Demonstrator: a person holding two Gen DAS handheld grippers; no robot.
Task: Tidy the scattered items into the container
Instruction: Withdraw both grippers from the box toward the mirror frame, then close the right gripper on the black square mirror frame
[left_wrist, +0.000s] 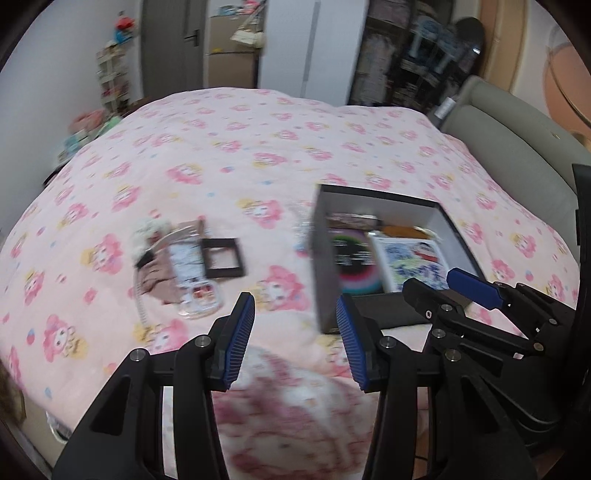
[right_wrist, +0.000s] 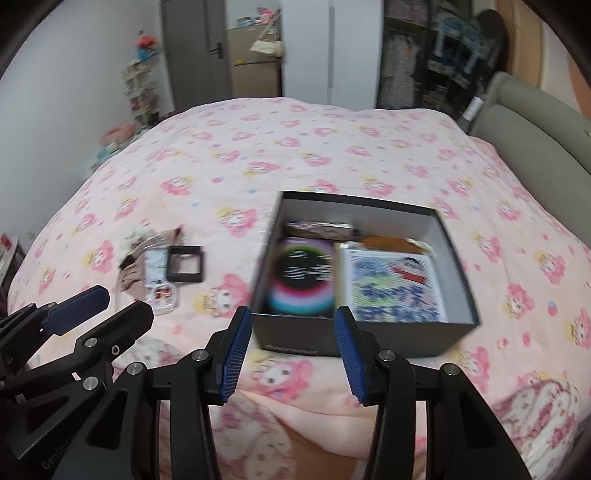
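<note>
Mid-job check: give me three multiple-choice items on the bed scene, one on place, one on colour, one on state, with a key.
1. Where do the leftover items lie relative to the box in the right wrist view?
A. left of it
B. inside it
C. behind it

2. What colour are the pads on the fingers?
A. red
B. blue
C. green

3. What is the right gripper holding?
A. a picture frame
B. a card
C. nothing

Key: 1 A, the pile with the black frame sits left of the box; 2 B, ribbed blue pads; 3 C, only the pink bedspread and the box's near wall show between them.
</note>
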